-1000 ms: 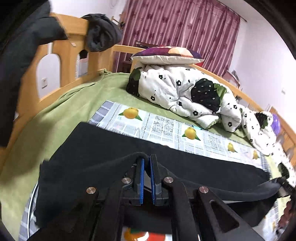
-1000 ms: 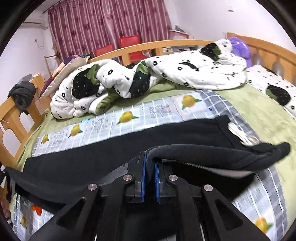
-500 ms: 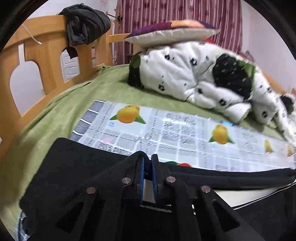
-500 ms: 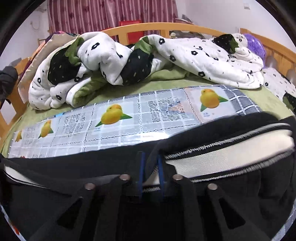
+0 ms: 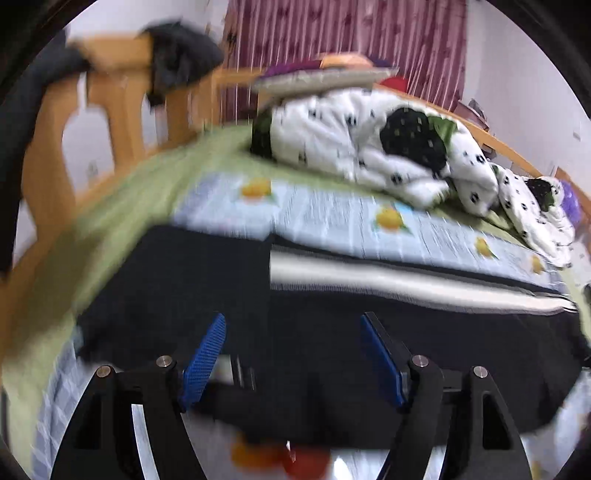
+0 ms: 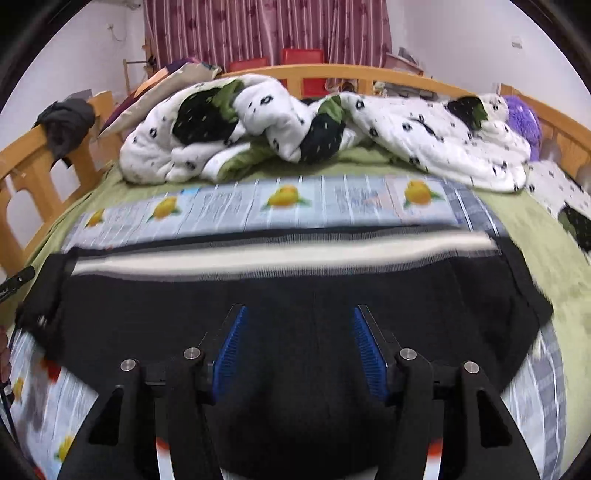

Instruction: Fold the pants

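Under both hand-held grippers, left (image 5: 291, 354) and right (image 6: 297, 349), just opened, empty: black knit pants (image 6: 295, 291), long axis crosswise.

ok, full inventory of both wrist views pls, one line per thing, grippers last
pants: 1, black with a white stripe, flat on the mat across the near side of the bed
mat: 1, pale grid print with orange fruit, under the pants
bed sheet: 1, green, under the mat
quilt: 1, white with black and green patches, bunched at the far side of the bed
pillow: 1, purple and beige, on the quilt's end
bed frame: 1, wood, around the bed
dark garment: 1, grey-black, draped over the frame
plush: 1, purple, far corner
curtain: 1, maroon, behind the bed
left gripper: blue fingers just opened, apart, over the pants
right gripper: blue fingers just opened, apart, over the pants
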The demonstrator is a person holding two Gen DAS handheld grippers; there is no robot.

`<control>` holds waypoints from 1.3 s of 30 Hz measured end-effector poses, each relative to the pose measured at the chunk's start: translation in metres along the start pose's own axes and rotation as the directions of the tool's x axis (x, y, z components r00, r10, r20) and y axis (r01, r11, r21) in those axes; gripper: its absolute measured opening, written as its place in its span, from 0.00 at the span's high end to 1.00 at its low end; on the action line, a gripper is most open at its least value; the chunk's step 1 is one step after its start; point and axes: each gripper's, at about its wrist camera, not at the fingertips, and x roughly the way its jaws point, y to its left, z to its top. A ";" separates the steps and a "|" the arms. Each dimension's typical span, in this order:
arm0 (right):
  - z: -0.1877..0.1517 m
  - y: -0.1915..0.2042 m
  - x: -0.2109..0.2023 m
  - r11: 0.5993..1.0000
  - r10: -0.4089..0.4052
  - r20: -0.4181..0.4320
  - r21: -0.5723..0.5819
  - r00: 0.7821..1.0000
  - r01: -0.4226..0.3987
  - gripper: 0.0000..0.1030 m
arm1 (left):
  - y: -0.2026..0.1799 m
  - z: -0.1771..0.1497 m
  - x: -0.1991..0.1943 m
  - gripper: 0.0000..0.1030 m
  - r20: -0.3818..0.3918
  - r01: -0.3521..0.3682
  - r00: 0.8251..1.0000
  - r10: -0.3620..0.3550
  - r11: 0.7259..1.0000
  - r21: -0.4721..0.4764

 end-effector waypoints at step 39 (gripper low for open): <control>-0.061 -0.126 0.000 0.858 0.066 0.067 0.506 0.996 -0.091 0.94 | 0.042 -0.060 0.040 0.88 -0.159 0.141 0.966 -0.206 0.927 -0.347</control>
